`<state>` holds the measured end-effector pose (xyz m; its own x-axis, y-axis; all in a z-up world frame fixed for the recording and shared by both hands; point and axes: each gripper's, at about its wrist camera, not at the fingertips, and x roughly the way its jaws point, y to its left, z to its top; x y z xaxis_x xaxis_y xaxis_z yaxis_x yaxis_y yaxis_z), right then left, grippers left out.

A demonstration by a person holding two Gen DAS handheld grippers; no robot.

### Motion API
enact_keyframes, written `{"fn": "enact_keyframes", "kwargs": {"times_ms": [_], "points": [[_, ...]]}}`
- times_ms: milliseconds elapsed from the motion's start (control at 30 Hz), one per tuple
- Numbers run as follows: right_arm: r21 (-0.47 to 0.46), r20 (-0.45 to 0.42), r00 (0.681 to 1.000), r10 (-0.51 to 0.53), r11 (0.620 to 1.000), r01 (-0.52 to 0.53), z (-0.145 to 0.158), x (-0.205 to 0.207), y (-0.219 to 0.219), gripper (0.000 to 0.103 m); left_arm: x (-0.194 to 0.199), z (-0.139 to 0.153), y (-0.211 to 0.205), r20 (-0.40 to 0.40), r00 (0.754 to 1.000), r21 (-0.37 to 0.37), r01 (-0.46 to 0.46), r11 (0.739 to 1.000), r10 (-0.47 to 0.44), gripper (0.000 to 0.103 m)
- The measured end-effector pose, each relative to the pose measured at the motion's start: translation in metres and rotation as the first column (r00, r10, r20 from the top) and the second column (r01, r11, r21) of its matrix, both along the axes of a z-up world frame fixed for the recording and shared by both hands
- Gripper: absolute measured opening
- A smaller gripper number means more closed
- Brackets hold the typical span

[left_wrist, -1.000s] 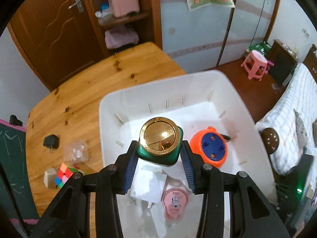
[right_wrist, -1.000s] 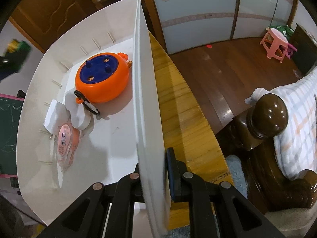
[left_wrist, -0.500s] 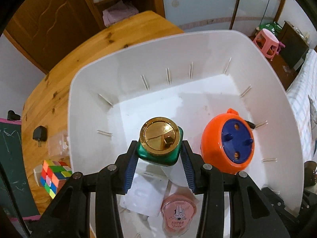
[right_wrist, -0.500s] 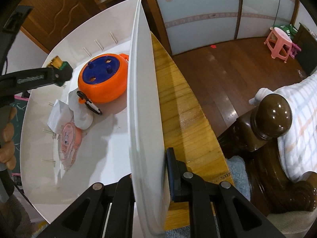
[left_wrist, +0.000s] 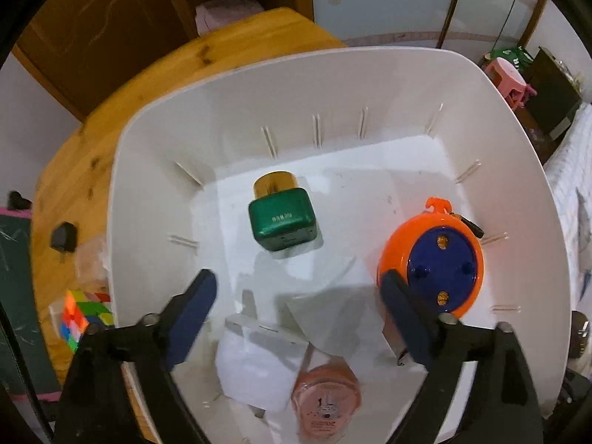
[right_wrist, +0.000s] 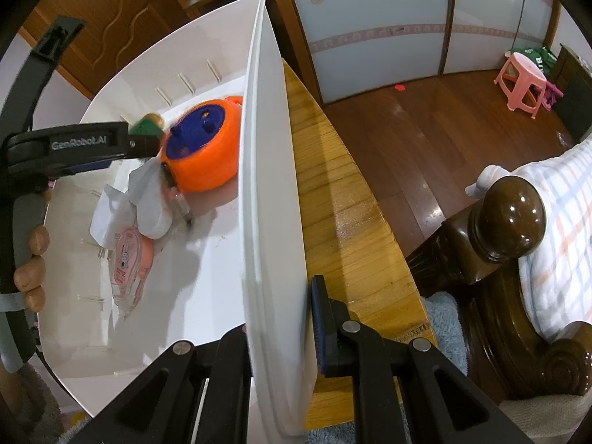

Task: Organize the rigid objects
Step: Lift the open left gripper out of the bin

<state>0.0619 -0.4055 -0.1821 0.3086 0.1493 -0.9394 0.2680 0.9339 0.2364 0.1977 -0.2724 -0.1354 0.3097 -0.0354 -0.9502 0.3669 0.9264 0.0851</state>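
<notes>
A green bottle with a gold cap (left_wrist: 282,214) lies on its side on the floor of the white bin (left_wrist: 229,118). My left gripper (left_wrist: 296,307) hangs open and empty above the bin, just in front of the bottle. An orange and blue cord reel (left_wrist: 433,259) sits at the bin's right, by my right-hand finger. White paper (left_wrist: 259,366) and a pink round case (left_wrist: 325,399) lie near the front. In the right wrist view my right gripper (right_wrist: 281,329) is shut on the bin's side wall (right_wrist: 270,185); the bottle (right_wrist: 148,127) shows blurred behind the left gripper.
The bin stands on a wooden table (left_wrist: 92,140). Left of the bin lie a Rubik's cube (left_wrist: 83,314), a black plug (left_wrist: 63,238) and a clear plastic piece. A bedpost (right_wrist: 507,218) and bed stand right of the table; a pink stool (right_wrist: 521,81) is on the floor.
My left gripper has opened and let go of the green bottle, which now lies on its side in the bin. The right gripper still clamps the bin wall.
</notes>
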Motion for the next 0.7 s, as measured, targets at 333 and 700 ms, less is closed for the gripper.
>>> {"fn": "enact_keyframes", "kwargs": {"times_ms": [333,700], "points": [[-0.004,-0.001,1.000,-0.001,1.000,0.001,0.001,0.001,0.002,0.013,-0.022,0.027,0.006,0.095,0.995,-0.010,0.038,0.999,-0.037,0.094],[0.004,-0.002,1.000,-0.012,1.000,0.012,0.002,0.000,0.000,0.014,-0.032,0.048,0.023,0.162,0.985,-0.011,0.056,0.998,-0.053,0.094]]}}
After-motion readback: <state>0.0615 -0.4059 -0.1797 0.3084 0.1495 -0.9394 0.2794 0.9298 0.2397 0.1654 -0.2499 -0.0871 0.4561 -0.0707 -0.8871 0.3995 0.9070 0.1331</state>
